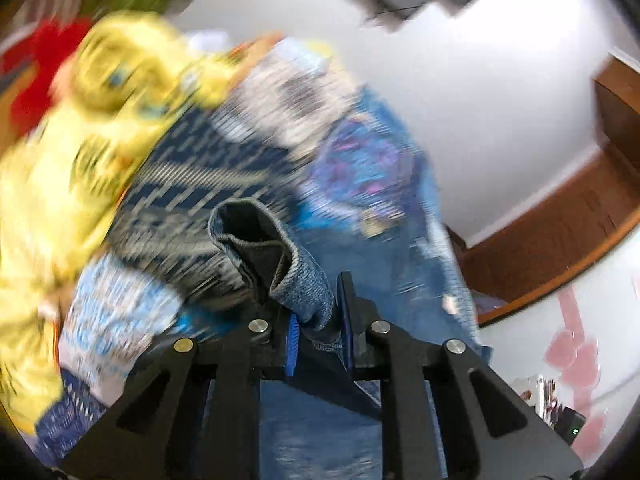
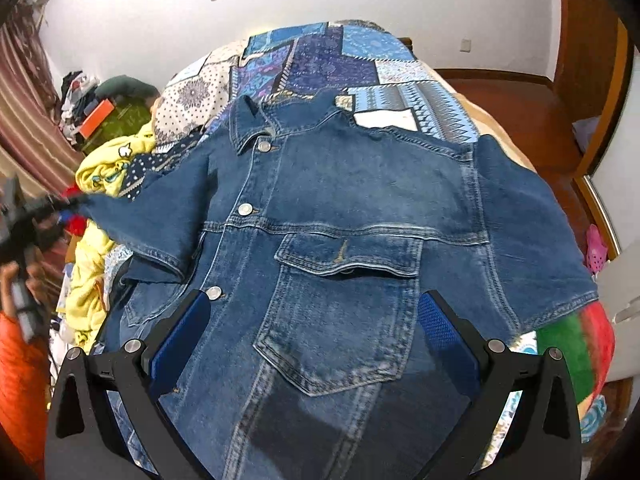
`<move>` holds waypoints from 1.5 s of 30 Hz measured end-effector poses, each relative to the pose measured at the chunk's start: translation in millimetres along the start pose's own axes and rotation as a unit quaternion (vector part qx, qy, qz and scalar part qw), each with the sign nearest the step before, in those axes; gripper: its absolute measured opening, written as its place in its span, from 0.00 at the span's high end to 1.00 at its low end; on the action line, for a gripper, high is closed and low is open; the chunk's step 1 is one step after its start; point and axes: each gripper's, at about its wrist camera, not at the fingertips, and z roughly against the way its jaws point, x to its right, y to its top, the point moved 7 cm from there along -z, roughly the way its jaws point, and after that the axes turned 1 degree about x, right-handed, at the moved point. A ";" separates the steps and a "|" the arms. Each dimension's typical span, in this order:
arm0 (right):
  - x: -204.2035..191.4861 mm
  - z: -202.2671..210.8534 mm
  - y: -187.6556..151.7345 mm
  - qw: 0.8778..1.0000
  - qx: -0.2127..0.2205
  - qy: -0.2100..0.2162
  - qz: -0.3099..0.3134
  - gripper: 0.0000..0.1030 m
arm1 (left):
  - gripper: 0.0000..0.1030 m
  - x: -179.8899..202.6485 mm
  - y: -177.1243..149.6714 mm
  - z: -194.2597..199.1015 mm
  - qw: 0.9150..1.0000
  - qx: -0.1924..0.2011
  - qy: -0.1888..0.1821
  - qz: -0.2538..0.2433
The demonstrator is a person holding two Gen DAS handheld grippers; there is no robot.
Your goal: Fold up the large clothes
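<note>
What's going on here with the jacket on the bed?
A person with a handheld gripper in each hand is folding a denim jacket spread front-up on a patchwork bedspread. The left gripper has its fingers clamped on a sleeve cuff. The right gripper hovers open over the chest pocket, gripping nothing.

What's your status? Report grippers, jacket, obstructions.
Left gripper clamped on sleeve cuff. Right gripper open above blue denim jacket. Yellow garment beside sleeve.

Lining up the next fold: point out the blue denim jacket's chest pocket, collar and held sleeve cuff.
Chest pocket [image 2: 340, 320], right wrist view, pocket front.
Collar [image 2: 248, 124], right wrist view, left flap.
Sleeve cuff [image 1: 280, 256], left wrist view, folded hem.
</note>
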 end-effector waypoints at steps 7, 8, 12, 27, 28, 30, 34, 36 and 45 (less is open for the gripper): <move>29.6 18.1 -1.4 0.999 0.017 0.000 -0.027 0.00 | 0.87 140.5 6.4 12.1 0.990 0.026 -0.054 -0.125; 33.6 18.9 -1.9 0.999 0.018 0.000 -0.031 0.00 | 0.87 163.2 1.2 5.9 0.988 0.023 -0.065 -0.140; 55.7 25.6 -7.3 0.998 0.020 0.001 -0.061 0.00 | 0.88 222.1 -28.9 -22.0 0.981 -0.012 -0.107 -0.164; 123.0 36.8 -30.9 0.993 0.003 -0.037 -0.113 0.00 | 0.91 294.2 -238.2 -158.6 0.937 -0.243 -0.116 -0.224; 126.6 36.7 -32.3 0.992 0.003 -0.039 -0.117 0.00 | 0.91 293.3 -249.0 -161.3 0.933 -0.252 -0.109 -0.234; 134.7 37.1 -35.6 0.991 0.005 -0.046 -0.126 0.00 | 0.90 287.6 -271.8 -165.4 0.922 -0.275 -0.092 -0.256; 148.3 36.7 -39.1 0.988 0.006 -0.053 -0.146 0.00 | 0.80 280.9 -292.9 -164.2 0.907 -0.306 -0.092 -0.276; 155.8 37.6 -38.2 0.986 0.005 -0.059 -0.155 0.00 | 0.70 279.7 -294.5 -156.4 0.903 -0.314 -0.100 -0.275; 182.6 52.0 -18.3 0.983 0.032 -0.059 -0.173 0.00 | 0.37 256.1 -228.7 -103.0 0.925 -0.224 -0.079 -0.298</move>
